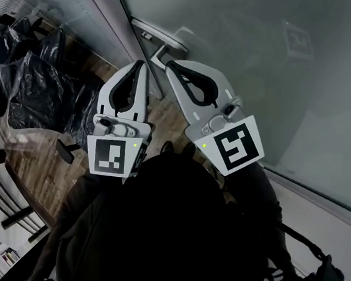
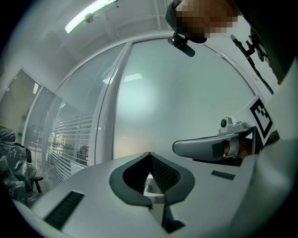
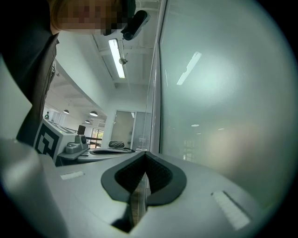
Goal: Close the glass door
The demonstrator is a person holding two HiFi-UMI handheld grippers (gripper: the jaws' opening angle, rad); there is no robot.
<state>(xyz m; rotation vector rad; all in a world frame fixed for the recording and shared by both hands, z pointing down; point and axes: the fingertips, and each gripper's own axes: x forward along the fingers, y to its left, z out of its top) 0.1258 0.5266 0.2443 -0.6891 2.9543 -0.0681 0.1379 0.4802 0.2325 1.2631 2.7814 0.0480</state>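
Nearest the camera, the person's dark sleeves run up to the two grippers, both held level and pointing at the glass door point(image 1: 251, 70). The left gripper point(image 1: 142, 66) has its jaws closed tip to tip, with nothing between the dark pads. In its own view the frosted pane fills the space straight ahead of the tips, and no contact with it shows. The right gripper point(image 1: 170, 64) sits just beside the left one, on the side nearer the pane, its jaws also pressed together and empty. From the head view its tips lie just beside the base of the door's silver lever handle point(image 1: 167, 41); whether they touch it cannot be told. In the right gripper view the door's vertical edge rises directly above the closed tips, and the frosted glass spreads away to the right of them. Past the door to the left, a white frame post point(image 2: 106, 111) separates it from a glazed wall with slatted blinds point(image 2: 70, 139). Farther from the door, over the wooden floor point(image 1: 42, 166), stand chairs wrapped in black plastic point(image 1: 31, 90).
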